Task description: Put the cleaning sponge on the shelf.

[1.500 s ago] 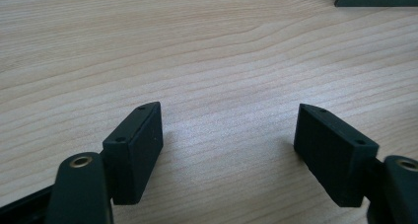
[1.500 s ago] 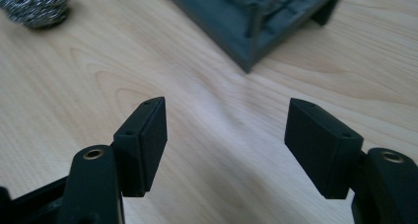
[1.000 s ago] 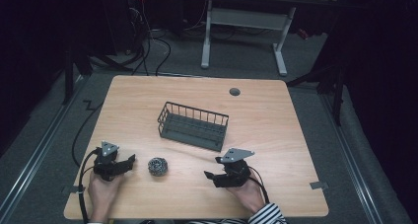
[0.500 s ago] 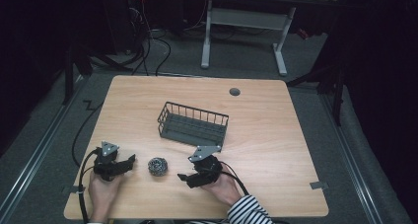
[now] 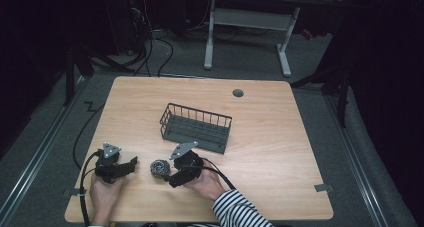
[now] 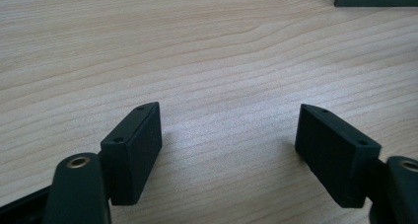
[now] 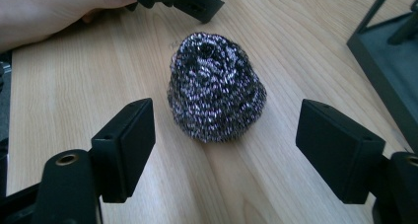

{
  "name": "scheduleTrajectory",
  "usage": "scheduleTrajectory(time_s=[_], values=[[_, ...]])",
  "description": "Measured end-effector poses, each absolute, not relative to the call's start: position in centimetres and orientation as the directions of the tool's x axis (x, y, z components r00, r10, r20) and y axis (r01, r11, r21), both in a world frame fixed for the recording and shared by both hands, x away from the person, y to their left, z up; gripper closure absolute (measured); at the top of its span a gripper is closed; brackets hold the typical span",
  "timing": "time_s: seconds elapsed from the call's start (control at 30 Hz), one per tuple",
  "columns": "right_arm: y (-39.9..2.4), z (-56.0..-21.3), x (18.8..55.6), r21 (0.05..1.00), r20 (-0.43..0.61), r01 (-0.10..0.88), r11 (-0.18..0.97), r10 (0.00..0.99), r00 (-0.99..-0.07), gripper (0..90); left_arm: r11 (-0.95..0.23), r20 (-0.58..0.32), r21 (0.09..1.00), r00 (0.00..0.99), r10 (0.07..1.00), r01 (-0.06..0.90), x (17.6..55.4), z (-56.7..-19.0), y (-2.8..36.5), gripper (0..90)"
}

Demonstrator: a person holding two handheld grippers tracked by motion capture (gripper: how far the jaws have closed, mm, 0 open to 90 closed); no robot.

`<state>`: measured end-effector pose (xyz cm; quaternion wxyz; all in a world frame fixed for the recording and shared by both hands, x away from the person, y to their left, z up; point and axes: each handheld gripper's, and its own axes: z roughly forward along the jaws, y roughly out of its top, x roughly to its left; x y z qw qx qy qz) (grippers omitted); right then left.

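One round steel scourer (image 7: 214,86), with no long axis, sits untouched before the just-opened right claw (image 7: 224,150).

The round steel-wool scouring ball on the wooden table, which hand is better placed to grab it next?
Right. The right gripper faces the round steel-wool scouring ball, its jaws just opened and standing apart before it. The left gripper is open over bare wooden table.

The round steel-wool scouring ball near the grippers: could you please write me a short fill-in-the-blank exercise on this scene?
1. The round steel-wool scouring ball lies on the wooden ____.
2. The right gripper has its jaws ____, the ball just ahead of them.
3. The dark wire basket holds ____.
4. Between the left gripper's jaws lies only bare ____.

Missing words: table; open; nothing; wood
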<state>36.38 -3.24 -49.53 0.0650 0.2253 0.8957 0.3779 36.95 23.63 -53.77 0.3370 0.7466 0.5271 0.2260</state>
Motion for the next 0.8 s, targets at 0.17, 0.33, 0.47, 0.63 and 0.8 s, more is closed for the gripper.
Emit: scheduleTrajectory(time_s=[0.17, 0.33, 0.47, 0.63, 0.8], values=[[-1.8, -50.2, 36.7, 0.705, 0.051, 0.358, 0.612, 0.46, -0.886, 22.3, -0.217, -0.018, 0.742, 0.342, 0.94, 0.635, 37.0, -53.8, 23.6, 26.3], [-0.7, -50.8, 37.0, 0.694, 0.04, 0.357, 0.625, 0.461, -0.886, 22.8, -0.217, -0.018, 0.742, 0.342, 0.94, 0.635, 37.0, -53.8, 23.6, 26.3], [0.0, -51.3, 37.1, 0.687, 0.017, 0.35, 0.636, 0.468, -0.884, 29.3, -0.217, -0.018, 0.742, 0.342, 0.94, 0.635, 37.0, -53.8, 23.6, 26.3], [0.0, -51.4, 37.0, 0.696, 0.0, 0.334, 0.635, 0.466, -0.885, 35.4, -0.217, -0.018, 0.742, 0.342, 0.94, 0.635, 37.0, -53.8, 23.6, 26.3], [-1.2, -51.2, 36.5, 0.71, -0.005, 0.329, 0.622, 0.471, -0.882, 37.5, -0.217, -0.018, 0.742, 0.342, 0.94, 0.635, 37.0, -53.8, 23.6, 26.3]])
